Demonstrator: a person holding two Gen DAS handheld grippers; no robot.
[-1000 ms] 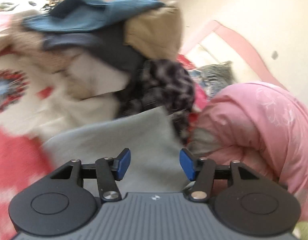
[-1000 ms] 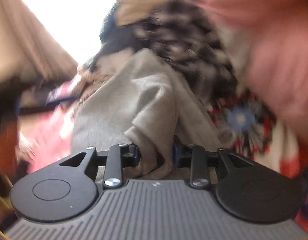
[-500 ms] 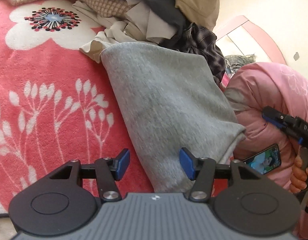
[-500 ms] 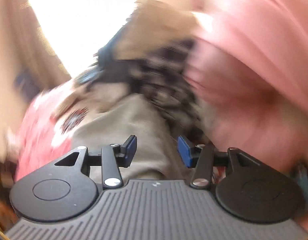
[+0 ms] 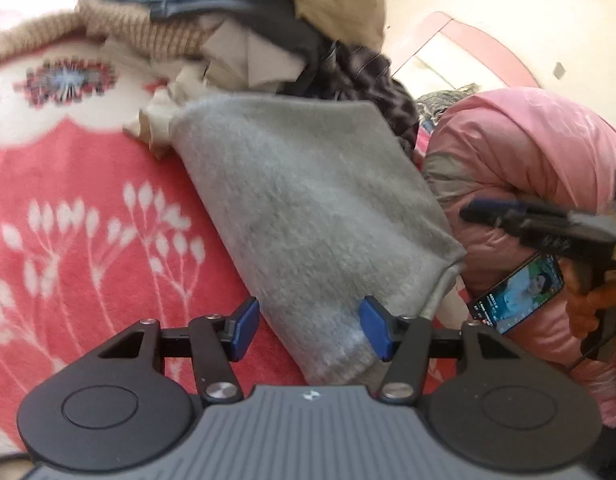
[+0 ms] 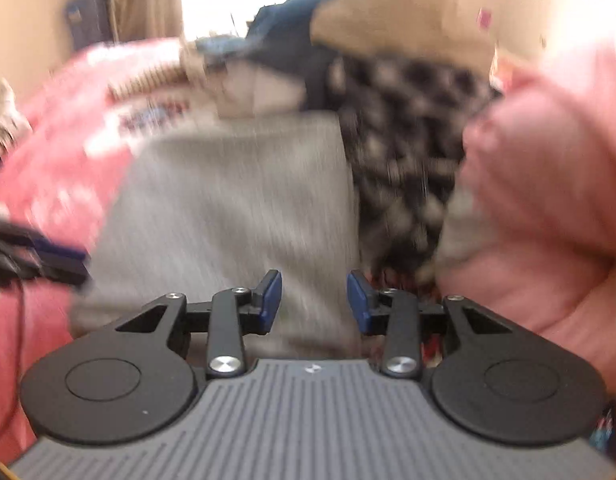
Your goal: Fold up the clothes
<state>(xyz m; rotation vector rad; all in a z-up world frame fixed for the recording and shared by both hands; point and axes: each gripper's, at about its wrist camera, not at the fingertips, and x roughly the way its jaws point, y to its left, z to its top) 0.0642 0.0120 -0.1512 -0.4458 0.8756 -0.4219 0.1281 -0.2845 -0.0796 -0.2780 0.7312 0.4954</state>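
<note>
**Two open hand-held grippers over one grey garment**

One red fleece bed blanket with white flowers and leaf sprigs fills the left of the left wrist view. On it lies a soft grey knitted garment, laid out flat in a long band, its far end against a heap of unfolded clothes. The left hand-held gripper hangs just over the garment's near end, jaws about half open and holding nothing. Right of the garment sits a puffy pink quilted jacket, with a phone with a lit screen against it. Farthest right, the right hand-held gripper has just been closing its jaws, yet they stand narrowly apart with only the grey cloth below them, not pinched.

The step in hand seems to be taking hold for a fold. Next, each gripper probably needs to close on a near corner and carry that edge toward the heap end.
</note>
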